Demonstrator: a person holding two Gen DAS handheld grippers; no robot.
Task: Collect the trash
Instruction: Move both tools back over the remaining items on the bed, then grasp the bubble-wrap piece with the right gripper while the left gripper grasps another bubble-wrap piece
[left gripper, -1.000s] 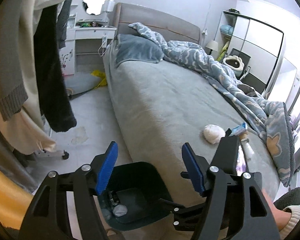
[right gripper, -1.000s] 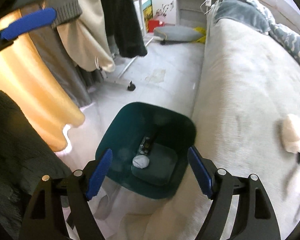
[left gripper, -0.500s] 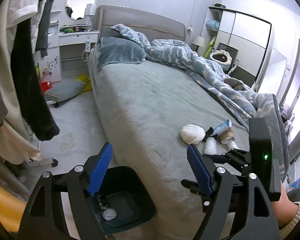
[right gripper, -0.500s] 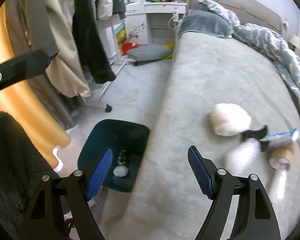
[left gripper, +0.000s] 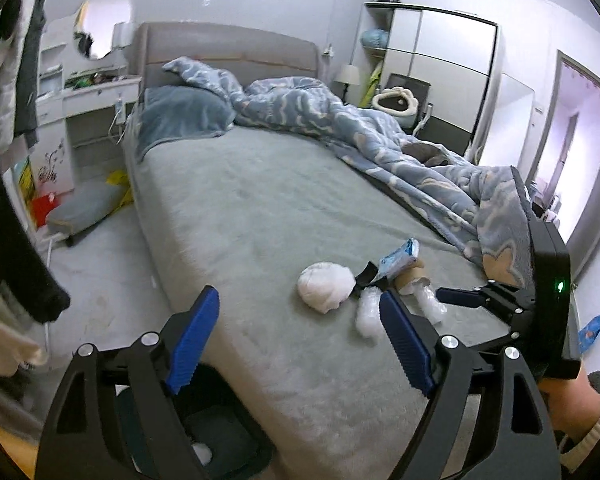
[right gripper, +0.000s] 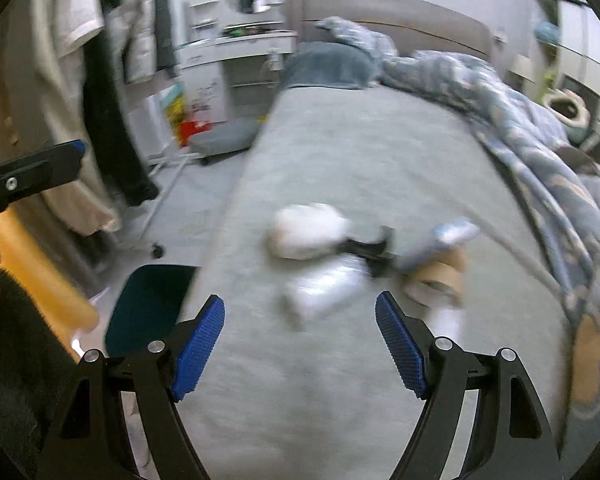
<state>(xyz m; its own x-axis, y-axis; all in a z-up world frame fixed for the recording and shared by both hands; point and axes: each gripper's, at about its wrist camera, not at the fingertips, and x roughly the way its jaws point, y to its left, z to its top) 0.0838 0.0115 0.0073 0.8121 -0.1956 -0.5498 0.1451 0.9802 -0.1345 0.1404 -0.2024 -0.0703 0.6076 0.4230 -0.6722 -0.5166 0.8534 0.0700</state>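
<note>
Trash lies in a cluster on the grey bed: a crumpled white wad (left gripper: 326, 286) (right gripper: 306, 230), a clear plastic wrapper (left gripper: 368, 312) (right gripper: 324, 286), a black piece (left gripper: 364, 274), a blue packet (left gripper: 400, 258) and a cardboard tube (left gripper: 410, 278) (right gripper: 440, 276). My right gripper (right gripper: 300, 344) is open and empty, just short of the wrapper; it also shows at the right of the left wrist view (left gripper: 500, 300). My left gripper (left gripper: 300, 340) is open and empty over the bed's near edge. The dark teal bin (right gripper: 148, 308) (left gripper: 220, 448) stands on the floor beside the bed.
A rumpled blue duvet (left gripper: 380, 140) covers the bed's far and right side. Clothes hang on a rack (right gripper: 100, 80) at the left. A grey cushion (left gripper: 84, 204) lies on the floor by a white desk (left gripper: 96, 108). A wardrobe (left gripper: 440, 64) stands at the back right.
Both grippers have lifted from over the bin and swung right towards the trash on the bed. The right gripper has moved closer to the wrapper. Both stay open.
</note>
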